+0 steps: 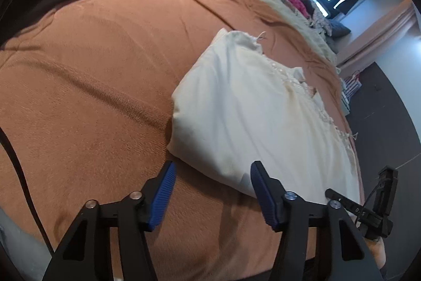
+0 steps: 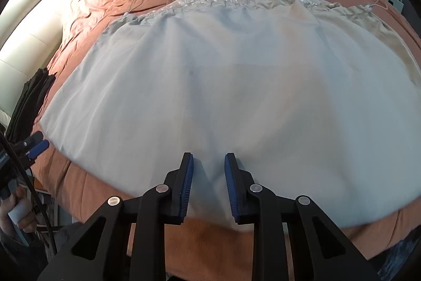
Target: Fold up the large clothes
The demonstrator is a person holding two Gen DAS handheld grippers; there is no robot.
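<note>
On the rust-orange bedspread (image 2: 110, 7), a large white garment (image 2: 223, 86) lies spread flat, its embroidered, drawstring-trimmed edge toward the pillows and its plain hem toward the near edge of the bed. Right gripper (image 2: 208, 170): jaws narrowed but not closed, straddling the near hem; cloth lies between the blue pads, yet whether they already pinch it cannot be told, and a gap remains visible. Left gripper (image 1: 212, 181): jaws well apart, poised at the garment's near corner (image 1: 210, 162), with only the inner finger beside the cloth; nothing is held. In the right wrist view this gripper appears at the far left margin, carried by a hand (image 2: 18, 212). A dark folded garment (image 2: 29, 102) rests beside the white one.

Handling, as judged from the drape and fine wrinkles: the fabric appears thin, light and limp, likely smooth enough to slip from a shallow pinch, and unable to hold shape when lifted. The trim and loose cords may snag. The two near hem corners look like the best places to take hold, each pinched deeply through all layers, so the cloth hangs evenly when raised for a fold.
</note>
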